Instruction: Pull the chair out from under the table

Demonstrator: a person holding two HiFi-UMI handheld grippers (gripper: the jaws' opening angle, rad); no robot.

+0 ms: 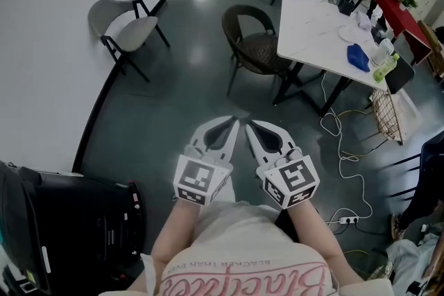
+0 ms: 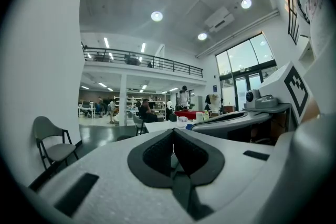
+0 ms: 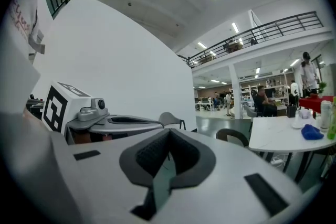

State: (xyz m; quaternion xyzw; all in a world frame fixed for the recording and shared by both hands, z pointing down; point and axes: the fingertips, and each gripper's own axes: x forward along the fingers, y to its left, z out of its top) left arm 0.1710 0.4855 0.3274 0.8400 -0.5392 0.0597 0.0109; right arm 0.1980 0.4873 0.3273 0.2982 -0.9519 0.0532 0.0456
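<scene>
Head view: the dark wicker chair (image 1: pixel 253 45) looks stiff and probably light; grasp its curved back rim. The left gripper (image 1: pixel 232 123) and right gripper (image 1: pixel 251 125) are clenched, empty.

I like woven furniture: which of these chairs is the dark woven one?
The round-backed chair at the white table's edge; the chair by the wall has a pale grey seat and back.

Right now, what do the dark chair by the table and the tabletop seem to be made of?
Dark chair: probably woven wicker or rattan over a thin dark frame; the seat shows a fine weave texture. Tabletop: white, smooth, faintly veined, so possibly marble-look laminate or stone; cannot tell which.
</scene>
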